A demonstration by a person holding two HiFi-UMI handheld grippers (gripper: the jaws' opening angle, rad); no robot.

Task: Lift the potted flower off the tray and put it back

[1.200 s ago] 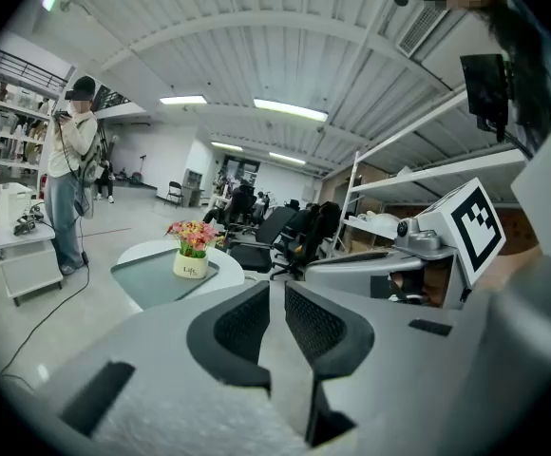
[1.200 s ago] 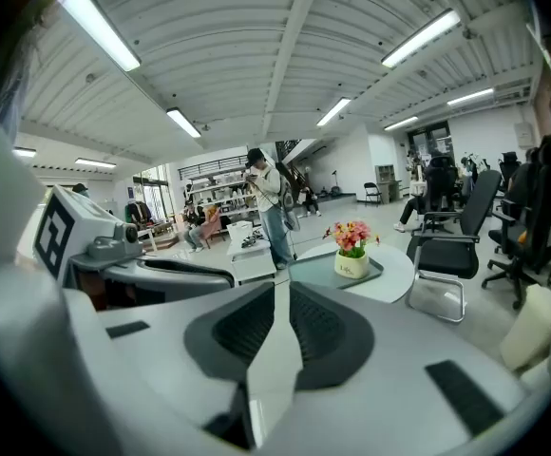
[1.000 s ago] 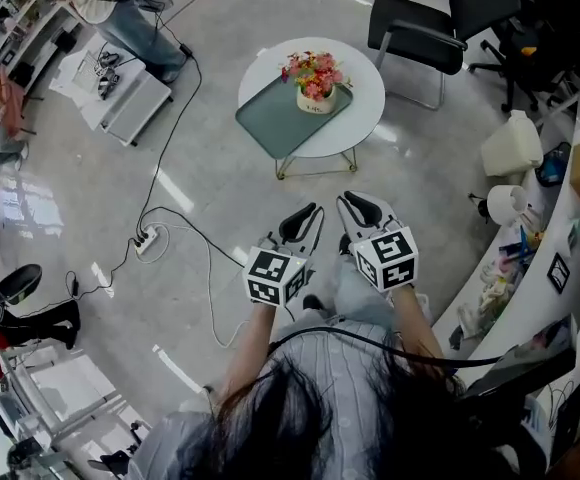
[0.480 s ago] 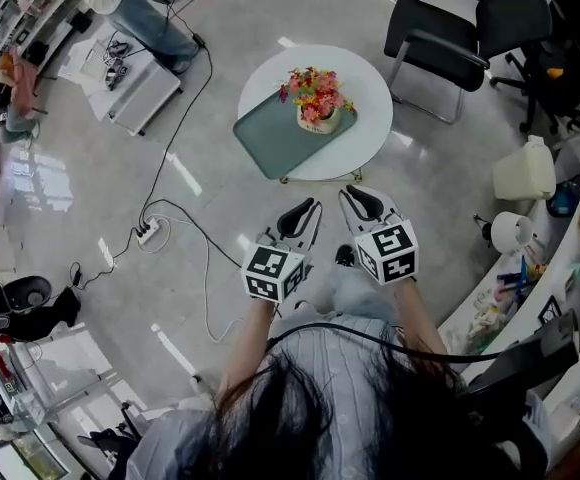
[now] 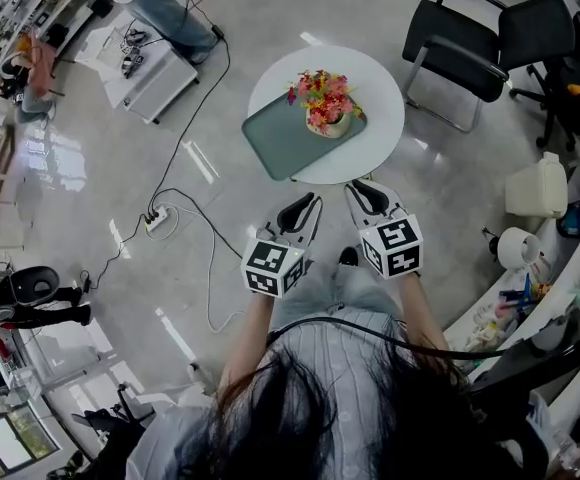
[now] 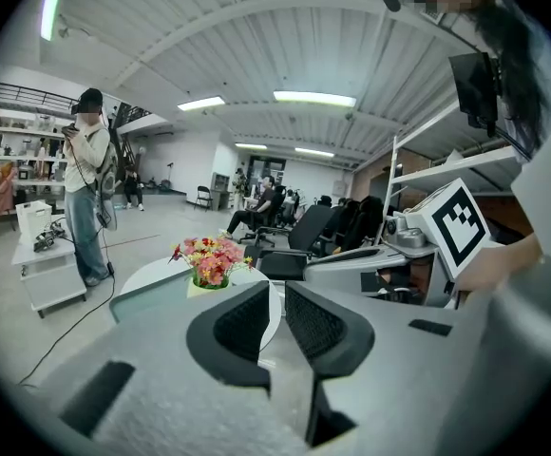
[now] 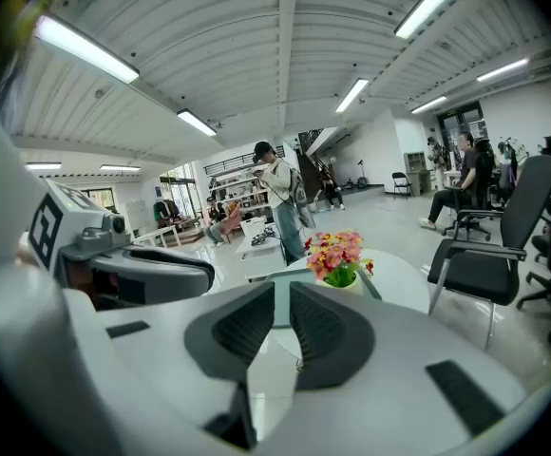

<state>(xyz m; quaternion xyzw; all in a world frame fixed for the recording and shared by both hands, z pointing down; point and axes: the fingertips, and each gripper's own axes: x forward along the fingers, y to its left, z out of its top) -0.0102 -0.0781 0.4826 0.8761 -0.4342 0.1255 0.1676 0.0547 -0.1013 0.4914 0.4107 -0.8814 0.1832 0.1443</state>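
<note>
Left tool [image 5: 301,211] clenched, empty. Right tool [image 5: 366,199] likewise. Both were short of desk [image 5: 384,88]. Flower [image 5: 326,106] stood on tray [image 5: 278,144], right end. Risk: tools reaching unopened would knock pot over; uneven two-sided squeeze could tip top-heavy blooms.

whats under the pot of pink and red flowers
The pale pot of flowers stands on a flat grey-green tray, which lies on the round white table. The tray patch beneath it is hidden.

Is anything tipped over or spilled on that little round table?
Nothing spilled: the potted flower stands upright on the green tray. Only the tray's corner seems to poke just past the white table's edge.
</note>
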